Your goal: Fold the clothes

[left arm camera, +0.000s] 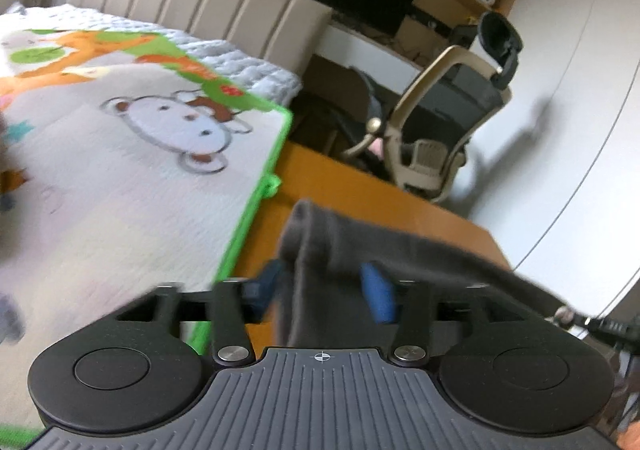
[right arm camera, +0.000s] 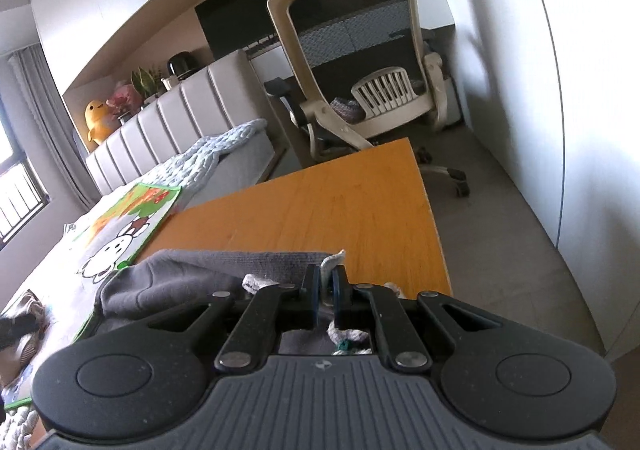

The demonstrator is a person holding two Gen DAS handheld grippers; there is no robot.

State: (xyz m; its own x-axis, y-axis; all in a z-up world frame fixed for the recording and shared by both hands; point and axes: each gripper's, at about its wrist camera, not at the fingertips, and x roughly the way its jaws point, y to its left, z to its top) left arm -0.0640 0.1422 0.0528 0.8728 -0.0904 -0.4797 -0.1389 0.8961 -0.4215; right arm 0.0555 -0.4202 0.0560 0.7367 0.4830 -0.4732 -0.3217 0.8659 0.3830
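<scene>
Over the orange table (right arm camera: 328, 206), near its edge: grey garment (left arm camera: 340, 246) stretched crosswise, long axis running gripper to gripper. Left gripper (left arm camera: 326, 288) spread apart, cloth draped loose between. Right gripper (right arm camera: 325, 286) clamped tight on the garment's pale-lined edge. No legible writing.

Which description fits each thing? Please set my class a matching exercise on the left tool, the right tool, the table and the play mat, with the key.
Things:
1. left tool
2. right tool
3. table
4. play mat

Descriptions:
a. orange-brown wood
b. fingers standing apart, grey fabric hanging between them
c. green border and a cartoon monkey
d. fingers closed, pinching an edge of the grey garment

Pairs: 1-b, 2-d, 3-a, 4-c
</scene>
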